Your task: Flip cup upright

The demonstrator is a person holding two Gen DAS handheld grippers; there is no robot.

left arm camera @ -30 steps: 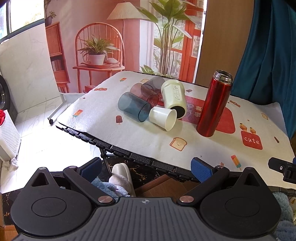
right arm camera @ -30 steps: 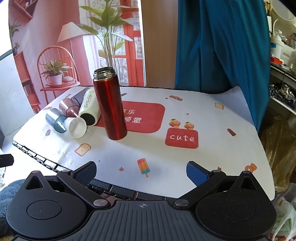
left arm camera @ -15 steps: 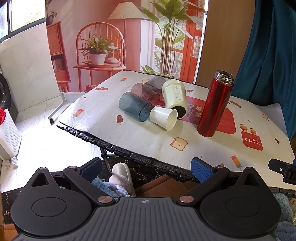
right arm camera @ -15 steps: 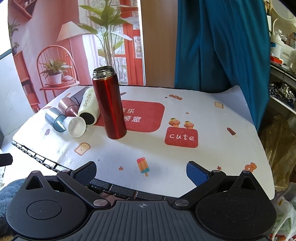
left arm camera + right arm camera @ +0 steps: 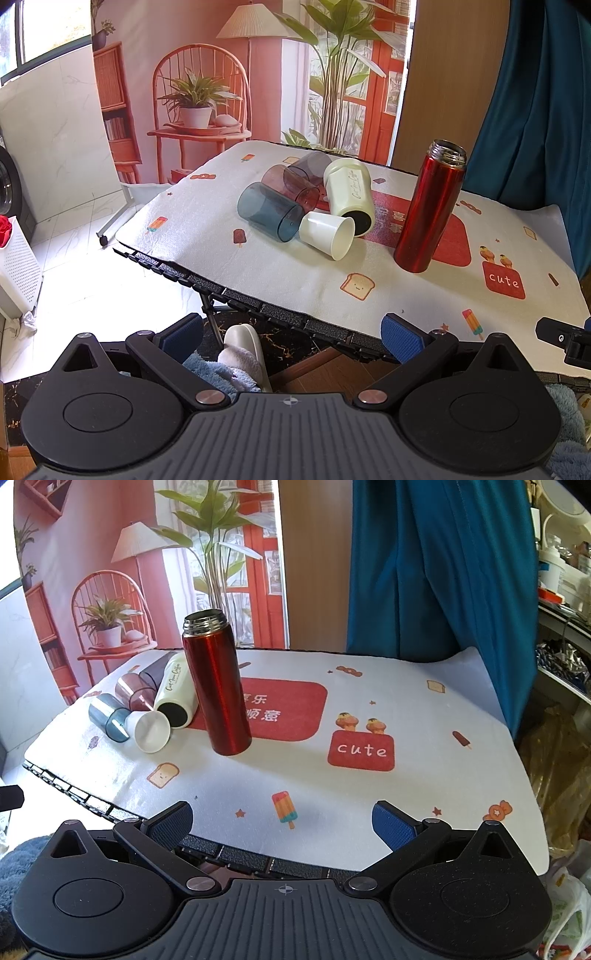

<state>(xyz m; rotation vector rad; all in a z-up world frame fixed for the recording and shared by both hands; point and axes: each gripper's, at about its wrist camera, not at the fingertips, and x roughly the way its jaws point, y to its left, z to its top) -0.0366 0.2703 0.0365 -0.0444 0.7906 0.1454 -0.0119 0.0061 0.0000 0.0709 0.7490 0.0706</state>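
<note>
A folding table covered by a white printed cloth [image 5: 295, 273] with red patches and cartoon toast and ice-lolly motifs lies ahead of both grippers. The left gripper [image 5: 291, 330] hangs before the table's near edge, its blue-padded jaws spread wide and holding nothing. The right gripper [image 5: 282, 821] sits over the near edge of the cloth, jaws likewise spread wide and empty.

A tall red metal flask [image 5: 218, 686] with a bare steel neck stands upright, ahead and to the left of the right gripper, ahead and to the right of the left one. Just left of it lies a cream bottle-shaped tumbler [image 5: 349, 192] with script lettering, on its side, dark mouth toward the grippers. Beside that lie three translucent cups, blue [image 5: 267, 212], pink [image 5: 291, 182] and grey [image 5: 314, 166], all tipped over. The small white paper cup [image 5: 327, 234] lies on its side against the blue cup and the tumbler, mouth pointing right and toward the grippers.
</note>
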